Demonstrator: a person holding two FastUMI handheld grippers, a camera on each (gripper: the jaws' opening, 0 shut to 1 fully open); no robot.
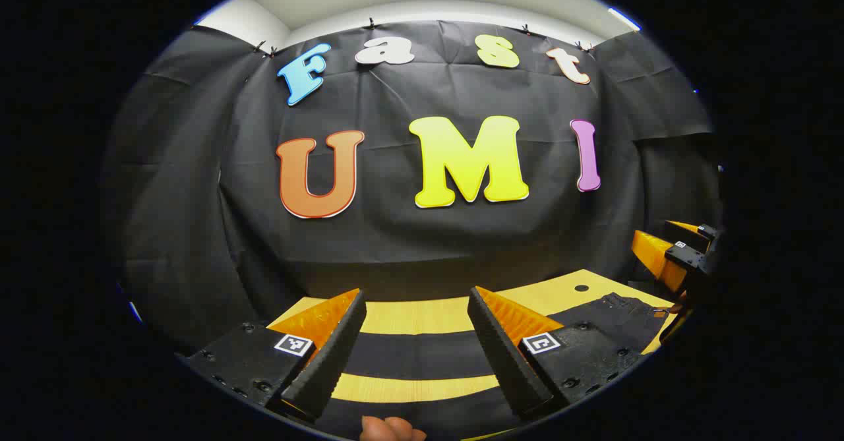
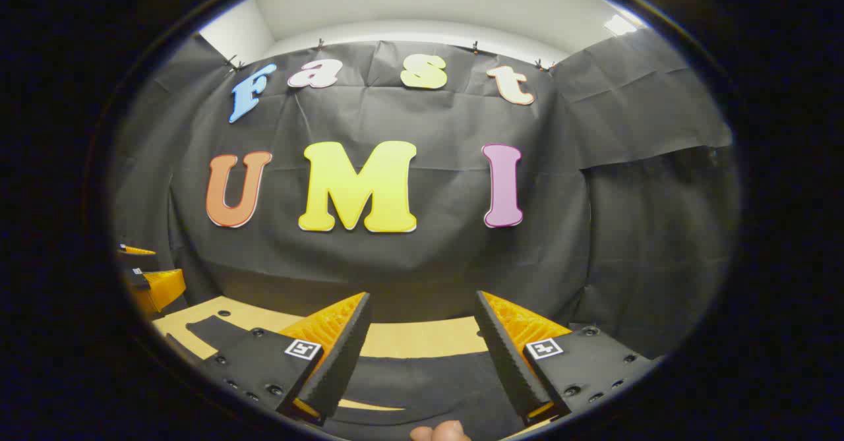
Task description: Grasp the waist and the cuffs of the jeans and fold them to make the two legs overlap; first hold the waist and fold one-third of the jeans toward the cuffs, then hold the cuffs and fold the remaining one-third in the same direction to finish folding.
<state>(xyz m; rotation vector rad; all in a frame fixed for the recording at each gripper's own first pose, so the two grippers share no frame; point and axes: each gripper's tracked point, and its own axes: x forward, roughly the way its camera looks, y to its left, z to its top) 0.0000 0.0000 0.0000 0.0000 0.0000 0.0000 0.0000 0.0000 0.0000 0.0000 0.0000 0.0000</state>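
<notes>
While both grippers (image 1: 415, 352) (image 2: 422, 355) hover level, fingers apart, jeans (image 1: 415, 355) lie below.

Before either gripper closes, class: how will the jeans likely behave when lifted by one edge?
Probably floppy: the jeans lie flat on the table, with a wavy edge. Likely to sag and drag, since each gripper's fingers span little of the cloth.

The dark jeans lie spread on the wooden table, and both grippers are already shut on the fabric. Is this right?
Not quite: the dark jeans do lie on the wooden table, but the left gripper and the right gripper are both open above them, as each gripper view shows.
</notes>
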